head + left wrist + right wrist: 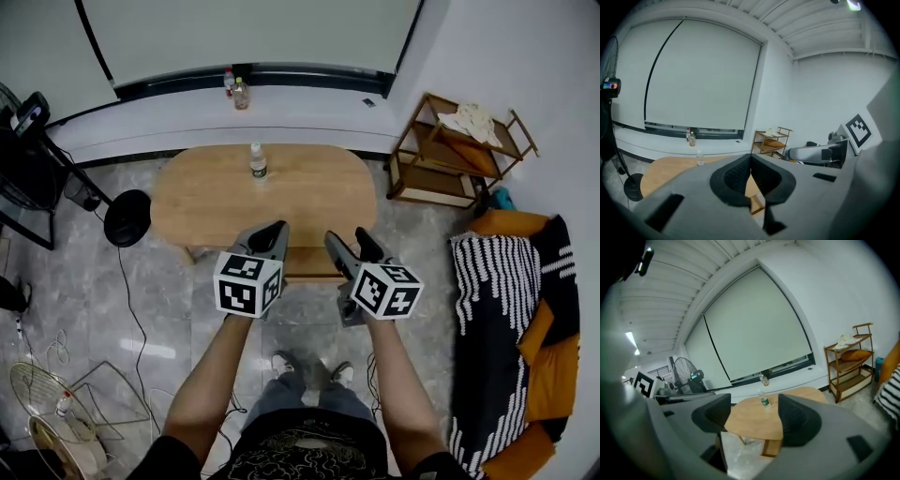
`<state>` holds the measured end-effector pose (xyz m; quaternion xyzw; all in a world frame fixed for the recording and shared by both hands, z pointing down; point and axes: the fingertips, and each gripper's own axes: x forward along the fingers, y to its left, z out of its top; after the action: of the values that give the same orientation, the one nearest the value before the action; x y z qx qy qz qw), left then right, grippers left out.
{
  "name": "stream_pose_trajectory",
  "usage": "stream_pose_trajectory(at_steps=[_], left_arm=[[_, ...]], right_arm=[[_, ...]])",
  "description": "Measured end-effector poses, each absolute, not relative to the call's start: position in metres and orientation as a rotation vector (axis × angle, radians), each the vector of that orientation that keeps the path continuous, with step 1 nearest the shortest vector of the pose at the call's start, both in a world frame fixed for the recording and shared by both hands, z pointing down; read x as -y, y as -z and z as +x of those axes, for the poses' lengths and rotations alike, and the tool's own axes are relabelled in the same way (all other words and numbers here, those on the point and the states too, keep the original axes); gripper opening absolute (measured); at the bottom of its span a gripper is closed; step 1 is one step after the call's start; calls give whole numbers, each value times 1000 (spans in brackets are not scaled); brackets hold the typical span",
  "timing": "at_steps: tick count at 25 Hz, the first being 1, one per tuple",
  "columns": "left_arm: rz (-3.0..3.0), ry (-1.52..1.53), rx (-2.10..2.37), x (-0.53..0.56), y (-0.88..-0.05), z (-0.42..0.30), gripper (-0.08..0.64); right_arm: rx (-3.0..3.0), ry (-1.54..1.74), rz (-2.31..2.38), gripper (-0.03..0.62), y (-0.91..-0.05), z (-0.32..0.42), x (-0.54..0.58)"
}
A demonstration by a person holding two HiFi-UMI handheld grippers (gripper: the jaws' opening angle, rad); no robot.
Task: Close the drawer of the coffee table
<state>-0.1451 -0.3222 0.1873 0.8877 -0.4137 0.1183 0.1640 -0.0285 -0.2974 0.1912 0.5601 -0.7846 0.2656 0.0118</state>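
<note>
Both left fingers (733, 178) together, right (799, 420) apart

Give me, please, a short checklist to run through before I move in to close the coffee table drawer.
1. Drawer sticks out on the near side of the coffee table: ok.
2. Left gripper jaws together, nothing held: ok.
3. Right gripper jaws apart, empty: ok.
4. Contact with the drawer front: not ok, both grippers are apart from it.
5. Bottle upright, away from the near edge: ok.
6. Drawer contents clear of the opening: cannot tell.
</note>
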Motion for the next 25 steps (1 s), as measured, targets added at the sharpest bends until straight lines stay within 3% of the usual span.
stream_pose_trajectory(at_steps=[25], left_arm=[[2467,-403,1225,252,-327,-107,5]], right_arm=[[2623,-1224,1690,311,-353,-1,245]])
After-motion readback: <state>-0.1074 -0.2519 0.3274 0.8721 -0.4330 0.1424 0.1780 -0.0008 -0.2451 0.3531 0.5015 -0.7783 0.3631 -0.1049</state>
